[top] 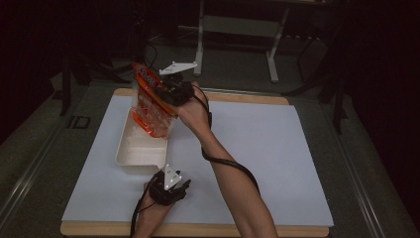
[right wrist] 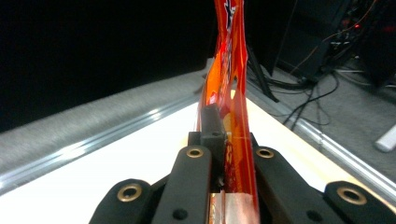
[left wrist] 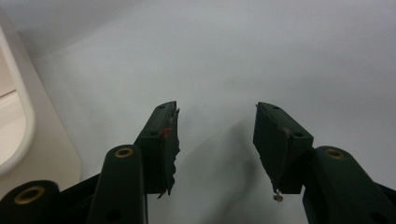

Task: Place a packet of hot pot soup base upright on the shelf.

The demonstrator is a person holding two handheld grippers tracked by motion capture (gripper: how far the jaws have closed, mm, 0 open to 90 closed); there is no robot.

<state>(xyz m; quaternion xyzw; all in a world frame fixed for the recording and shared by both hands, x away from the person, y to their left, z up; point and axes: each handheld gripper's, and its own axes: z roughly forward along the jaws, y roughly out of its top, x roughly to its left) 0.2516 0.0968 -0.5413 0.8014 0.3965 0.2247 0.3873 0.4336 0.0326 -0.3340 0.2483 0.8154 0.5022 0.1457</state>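
One orange bag (top: 151,101), one white tray (top: 140,148), two hand-held grippers, right (top: 166,91) and left (top: 171,184)

bare forearms carry two black grippers, the left gripper (top: 184,184) and the right gripper (top: 159,90), each topped by a grey three-cornered plate and trailing a black cable; brass-ringed screws stud the dark, chipped jaws.

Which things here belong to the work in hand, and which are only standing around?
In the work:
- orange snack bag, clamped in the right gripper above the tray
- white tray below it
- left gripper, open, beside the tray

Standing around:
- white table frame behind
- cables on the floor
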